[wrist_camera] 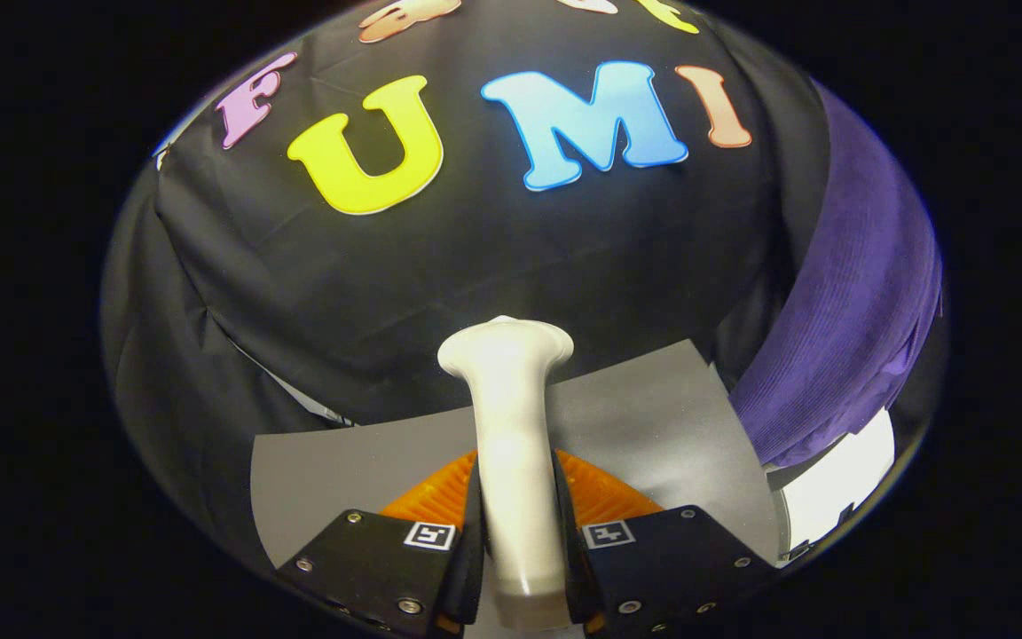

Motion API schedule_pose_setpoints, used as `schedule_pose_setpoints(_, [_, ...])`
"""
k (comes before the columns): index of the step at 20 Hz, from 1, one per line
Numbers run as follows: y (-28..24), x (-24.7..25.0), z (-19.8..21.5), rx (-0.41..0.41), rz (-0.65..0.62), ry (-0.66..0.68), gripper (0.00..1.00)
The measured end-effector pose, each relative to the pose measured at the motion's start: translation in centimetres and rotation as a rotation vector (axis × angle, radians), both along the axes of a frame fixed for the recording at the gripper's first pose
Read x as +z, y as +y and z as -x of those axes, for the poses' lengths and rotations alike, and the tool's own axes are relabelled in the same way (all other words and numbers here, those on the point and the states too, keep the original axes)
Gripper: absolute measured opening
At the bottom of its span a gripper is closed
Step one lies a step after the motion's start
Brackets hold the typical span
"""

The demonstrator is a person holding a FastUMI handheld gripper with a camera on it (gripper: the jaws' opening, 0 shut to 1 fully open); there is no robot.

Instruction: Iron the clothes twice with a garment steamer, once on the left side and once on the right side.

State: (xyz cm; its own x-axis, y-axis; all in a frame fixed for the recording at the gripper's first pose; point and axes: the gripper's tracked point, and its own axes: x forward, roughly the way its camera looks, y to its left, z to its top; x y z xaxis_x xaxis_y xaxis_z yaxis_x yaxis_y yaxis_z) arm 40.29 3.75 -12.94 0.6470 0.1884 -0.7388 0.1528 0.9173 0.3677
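A white garment steamer [511, 426] stands upright between my fingers, its flared head pointing up and away from me. My gripper [518, 524] is shut on its handle, one finger pressing on each side. A purple ribbed garment [848, 328] hangs to the right of the steamer, beyond the fingers and apart from the steamer head. Its lower edge ends just above a white surface [839, 484].
A grey table top [644, 417] lies under and ahead of the fingers. An orange ribbed mat [595, 493] sits on it just behind the steamer handle. The black booth cloth [440, 257] hangs behind the table.
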Motion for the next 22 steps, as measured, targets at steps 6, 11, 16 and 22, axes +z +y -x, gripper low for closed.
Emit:
schedule_pose_setpoints(6, [-1.7,5.0,6.1,0.018,0.054,-0.143,0.37])
schedule_pose_setpoints(11, [-3.4,8.6,11.8,0.063,0.114,-0.27,0.34])
schedule_pose_setpoints(16, [-6.4,11.8,18.4,0.069,0.189,-0.438,0.34])
schedule_pose_setpoints(22, [-10.0,10.4,25.9,0.043,0.252,-0.499,0.34])
